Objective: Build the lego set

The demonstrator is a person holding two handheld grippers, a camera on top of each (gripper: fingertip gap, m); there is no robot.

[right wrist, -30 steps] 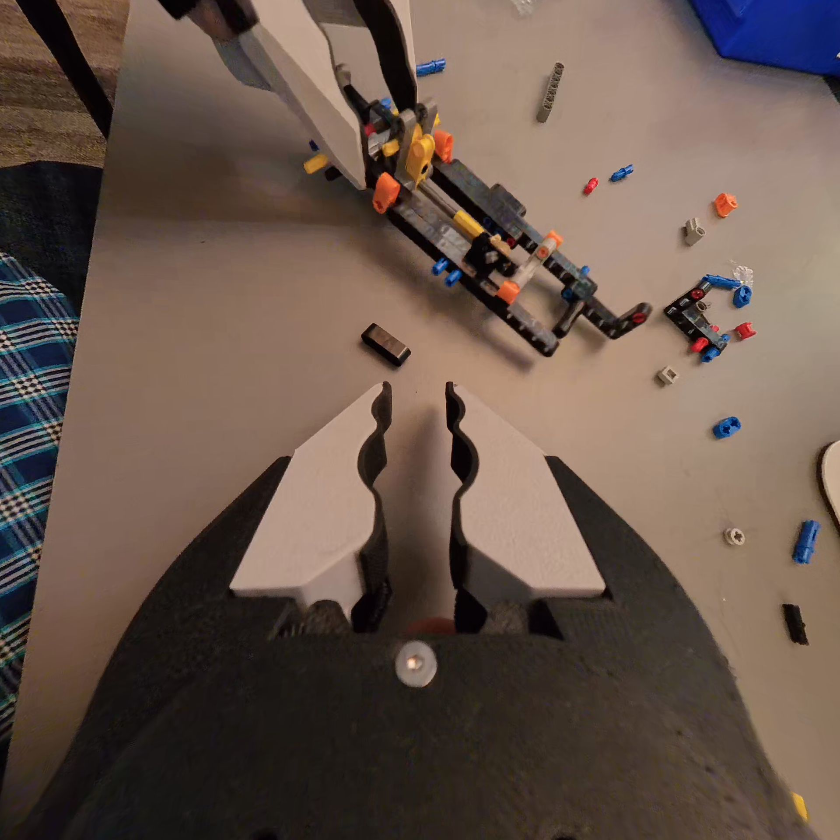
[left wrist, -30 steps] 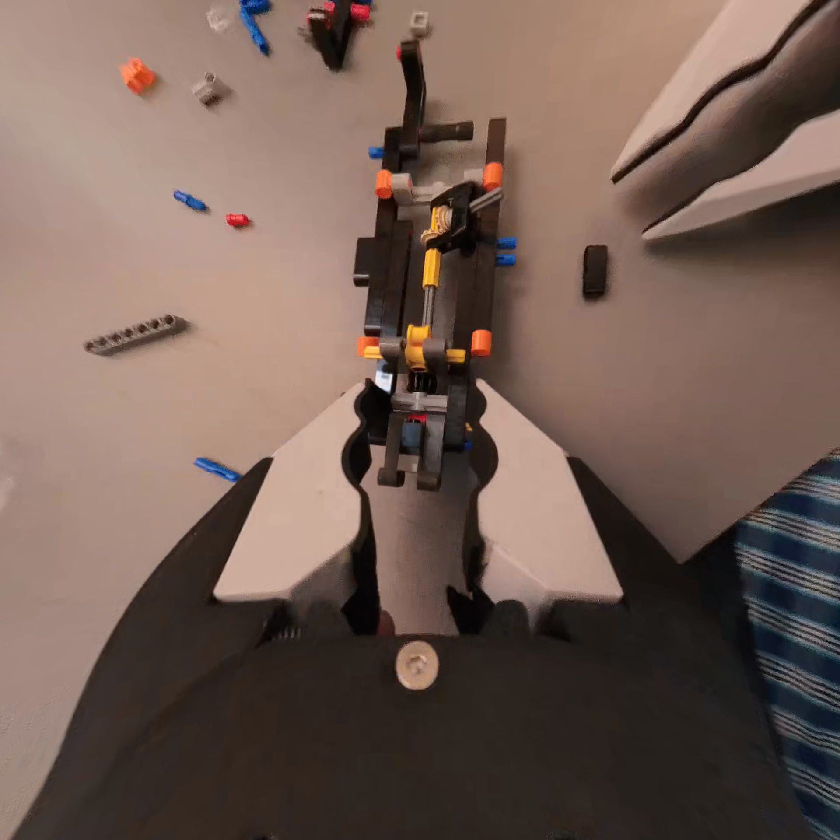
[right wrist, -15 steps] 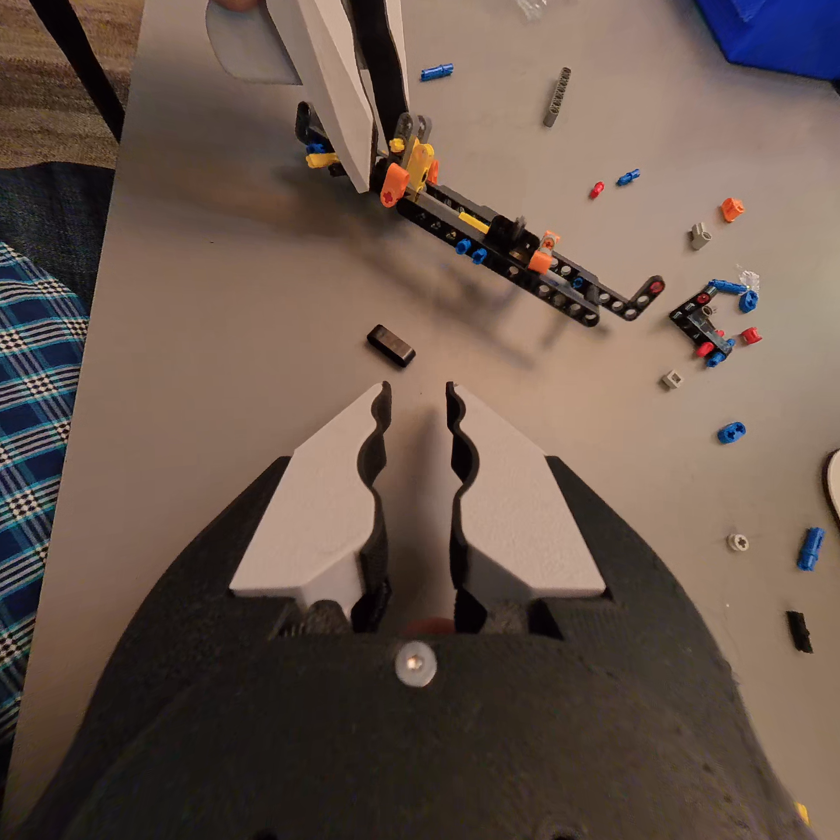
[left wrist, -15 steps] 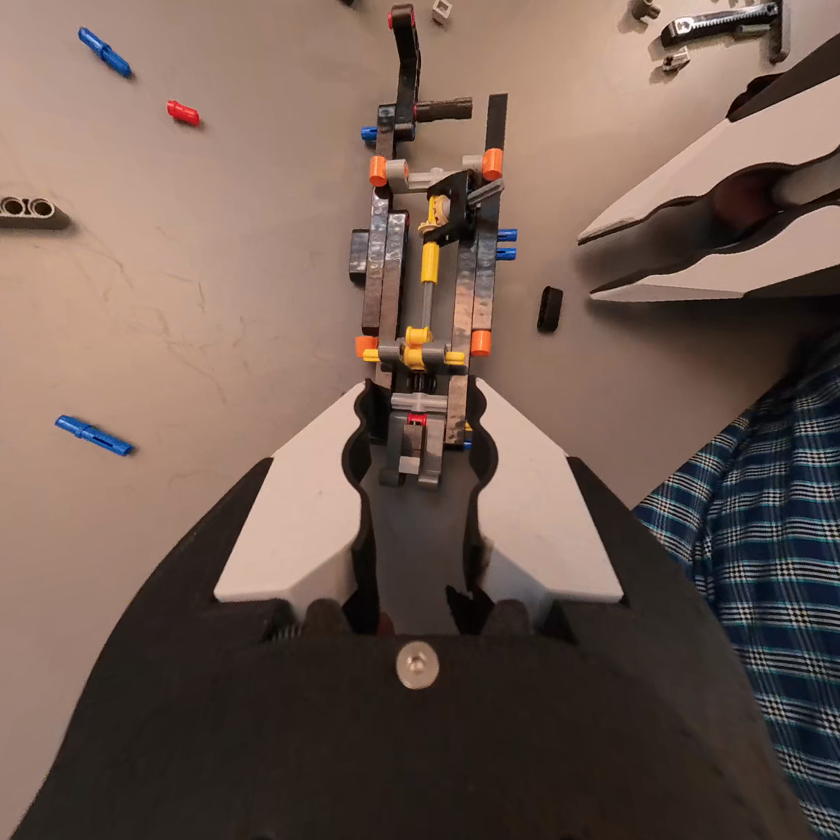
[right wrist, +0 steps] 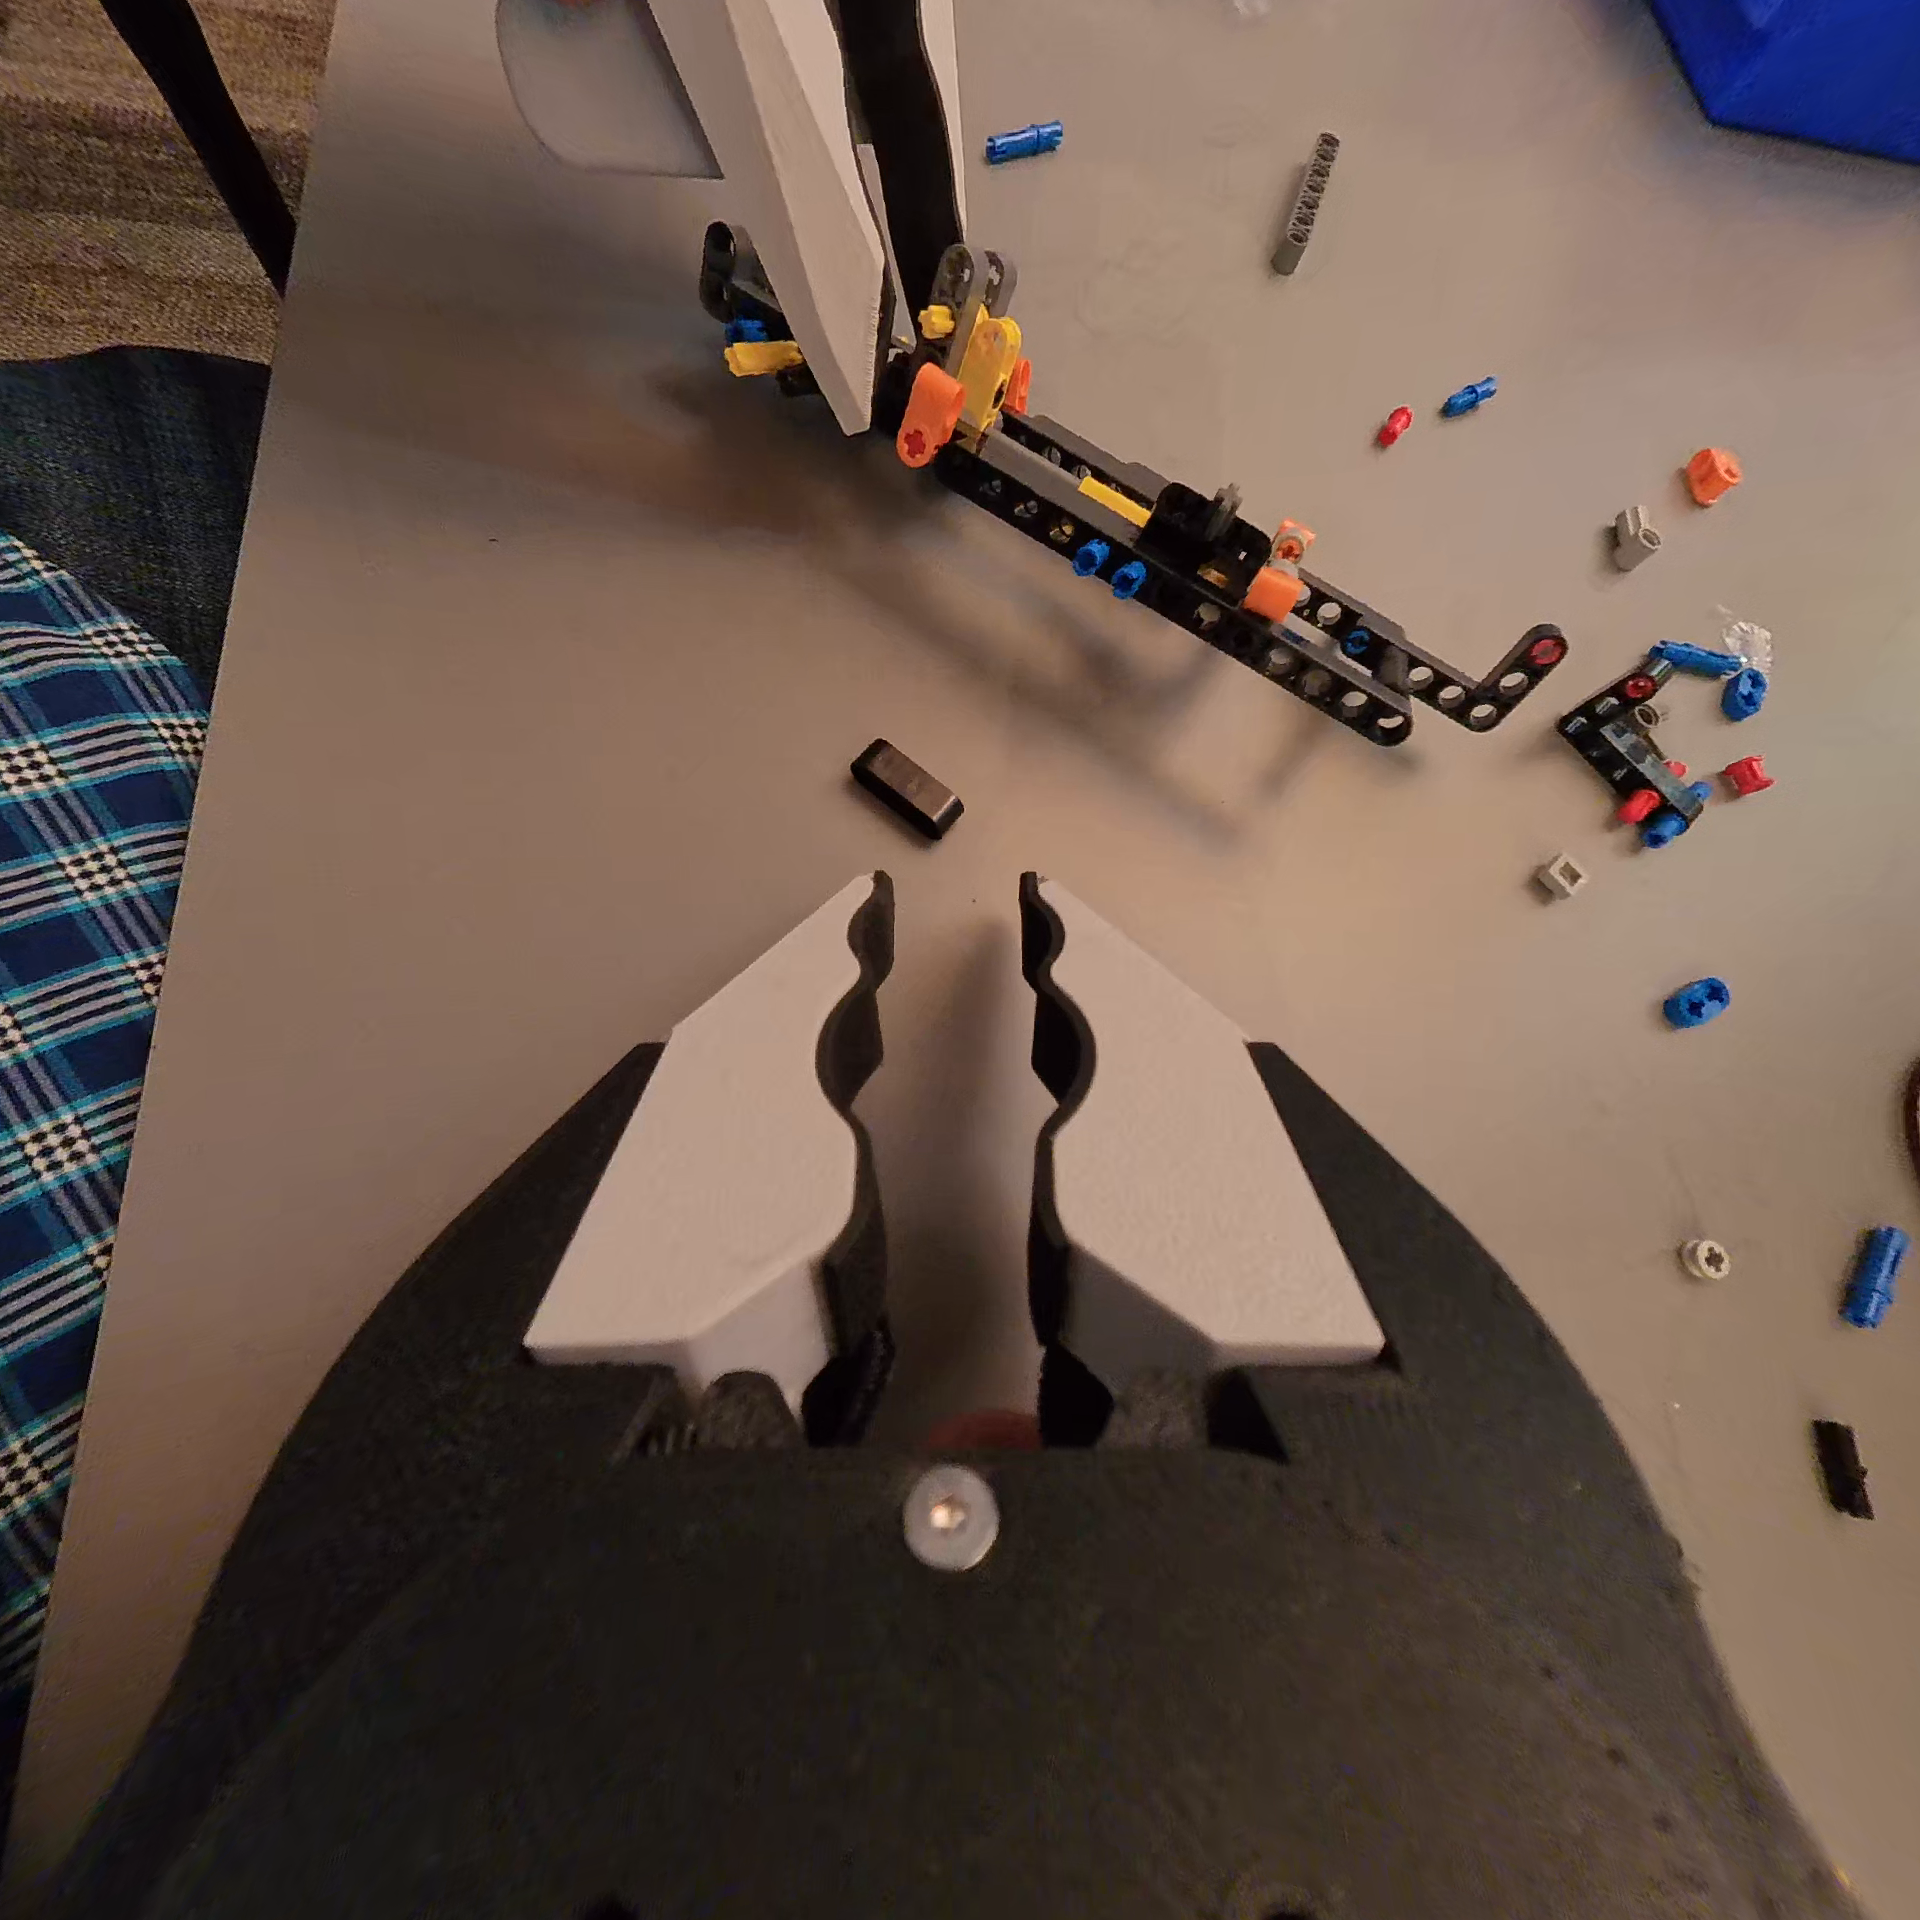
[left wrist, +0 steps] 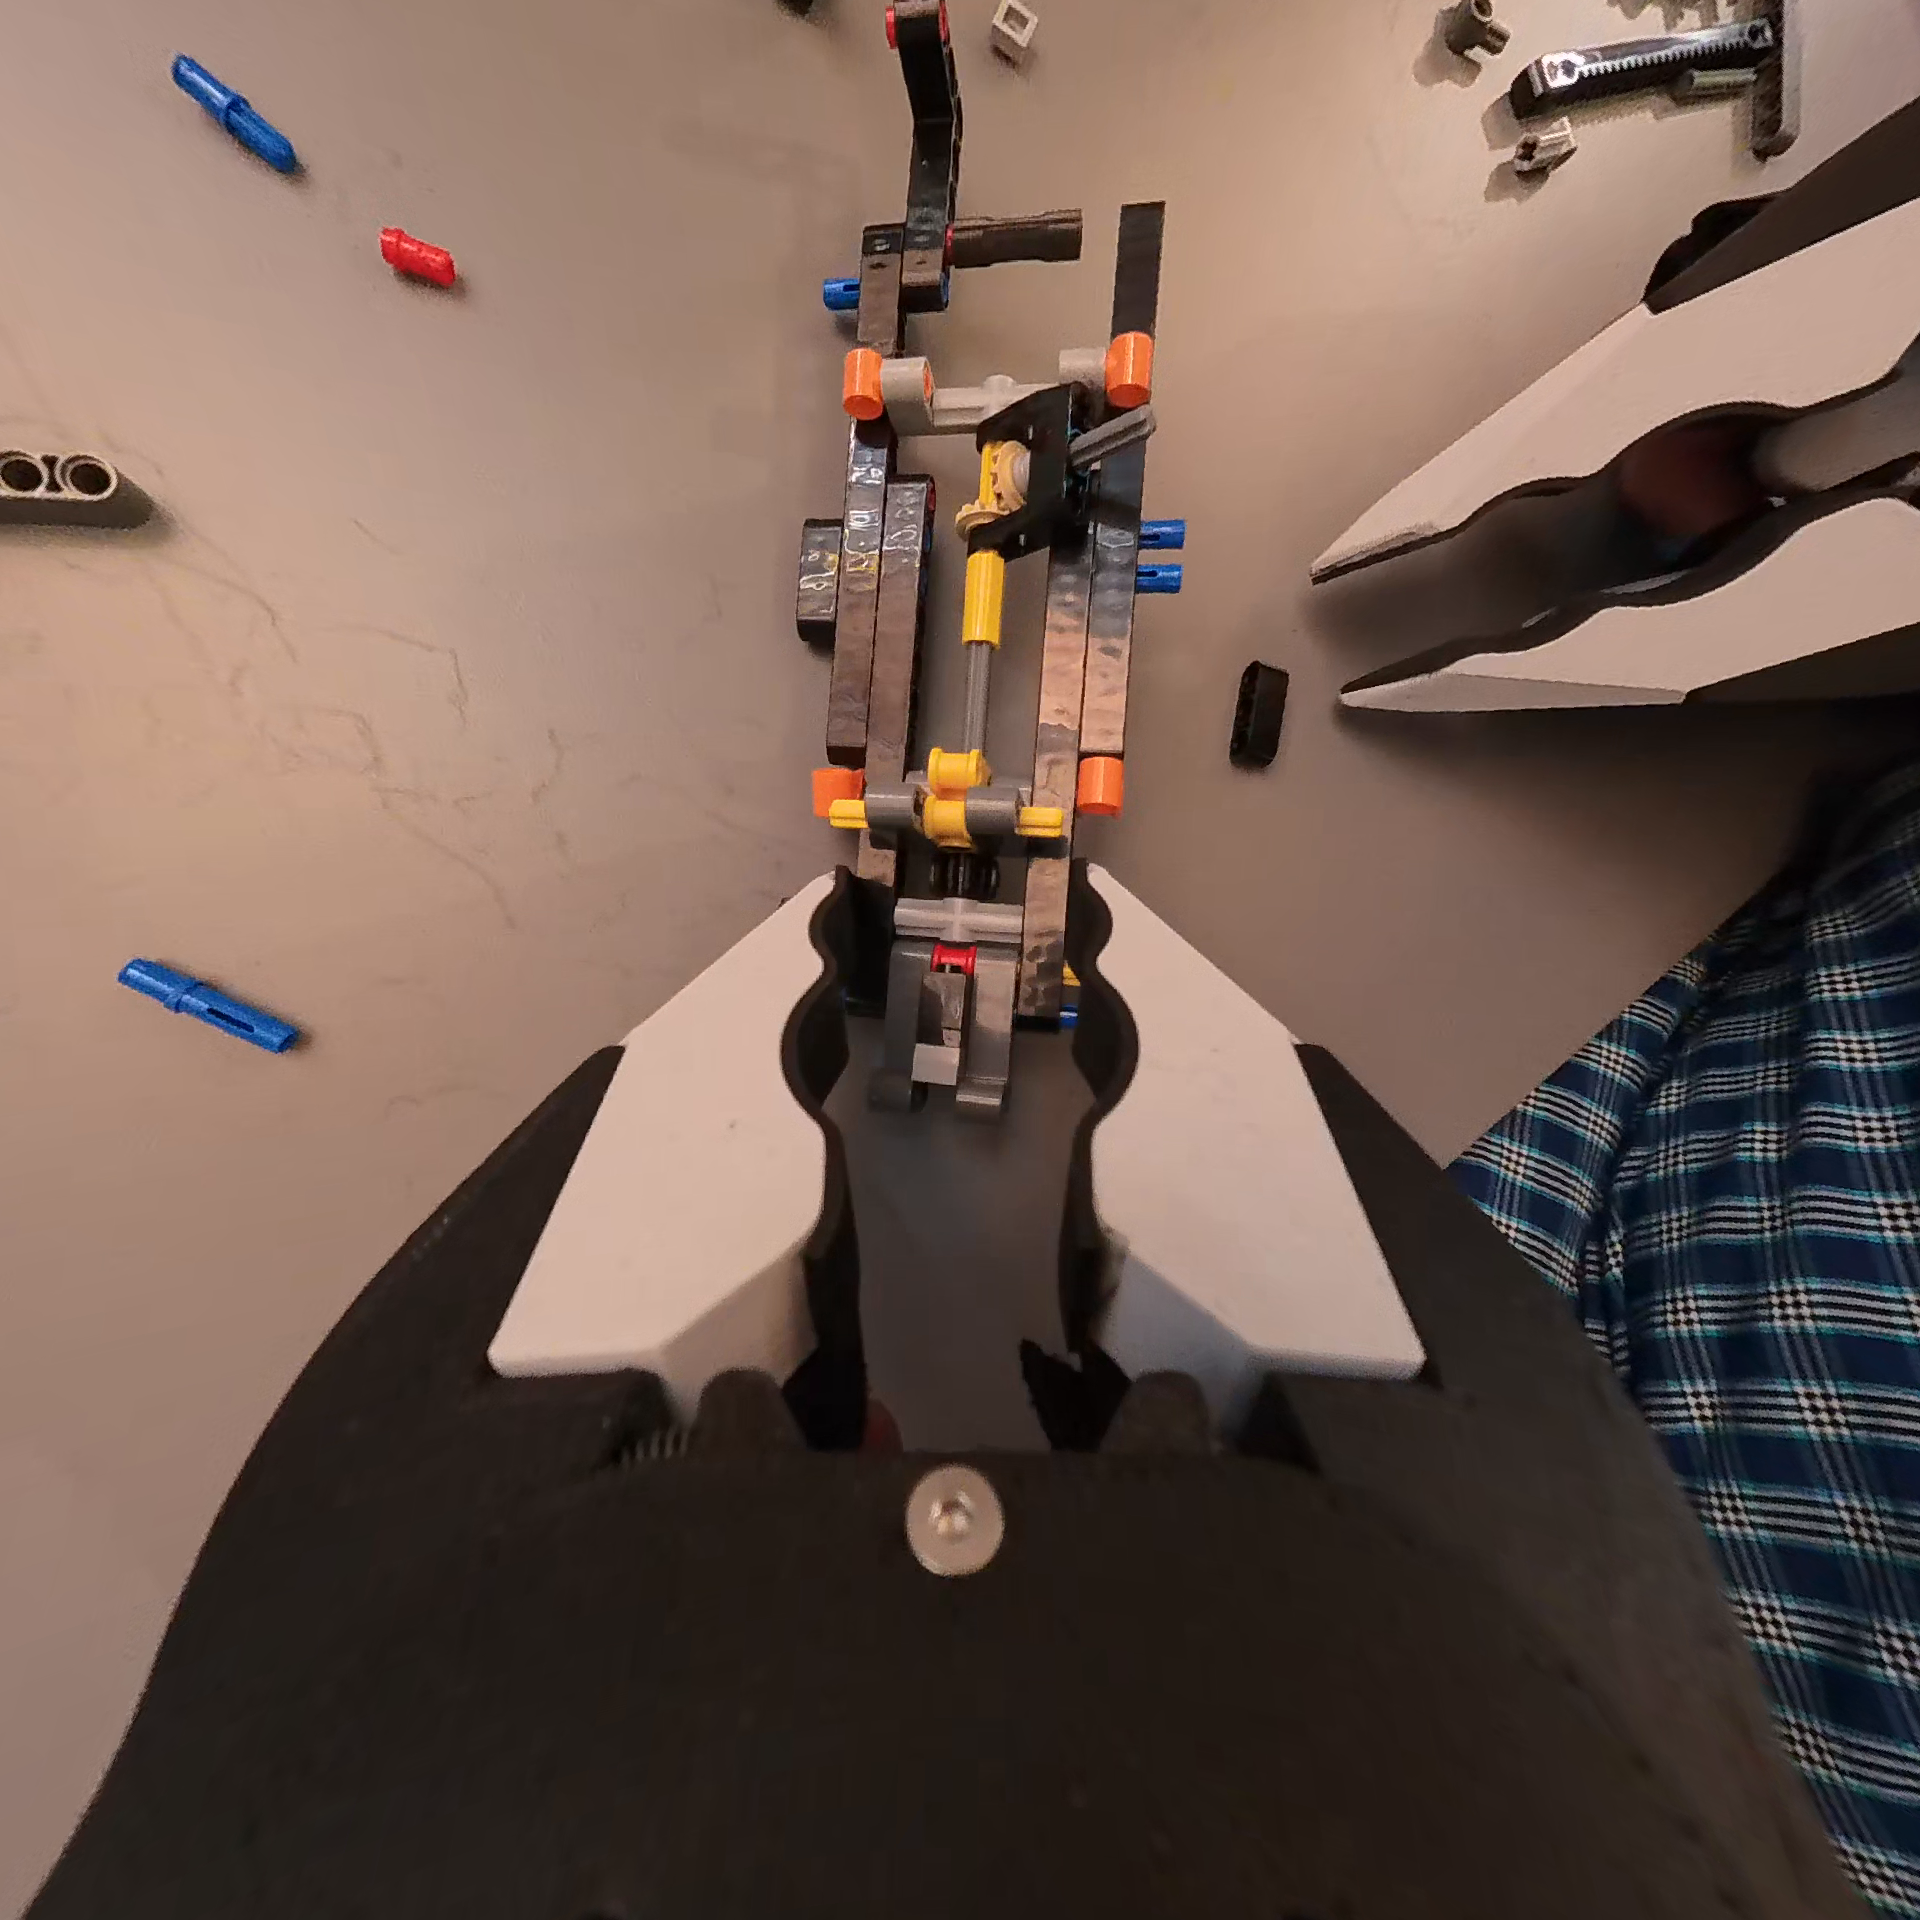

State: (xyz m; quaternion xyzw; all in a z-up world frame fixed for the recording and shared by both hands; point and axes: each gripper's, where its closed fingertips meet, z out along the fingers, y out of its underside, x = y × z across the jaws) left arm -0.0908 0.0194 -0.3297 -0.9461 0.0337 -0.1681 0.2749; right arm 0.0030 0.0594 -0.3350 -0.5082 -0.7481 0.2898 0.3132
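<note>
The long black lego chassis [left wrist: 1060,644], with yellow axle parts and orange bushes, is held by its near end in my left gripper [left wrist: 961,883], which is shut on it. In the right wrist view the chassis [right wrist: 1195,582] sticks out from the left gripper [right wrist: 878,384], turned on its side, and casts a shadow on the table. My right gripper [right wrist: 956,883] is open by a narrow gap and empty. It hovers just short of a small black piece [right wrist: 906,788]. In the left wrist view the right gripper [left wrist: 1330,636] is right of the chassis, with the black piece [left wrist: 1258,714] beside its tips.
Loose blue and red pins, an orange bush [right wrist: 1711,475], a grey beam [right wrist: 1305,203] and a small black sub-assembly [right wrist: 1631,748] lie to the right. A blue bin [right wrist: 1808,73] is at the far right. Plaid cloth [right wrist: 73,831] lies beyond the table's left edge.
My left gripper has rolled the chassis onto its side and raised it slightly while shifting over the table. The right gripper has barely moved and stays open.
</note>
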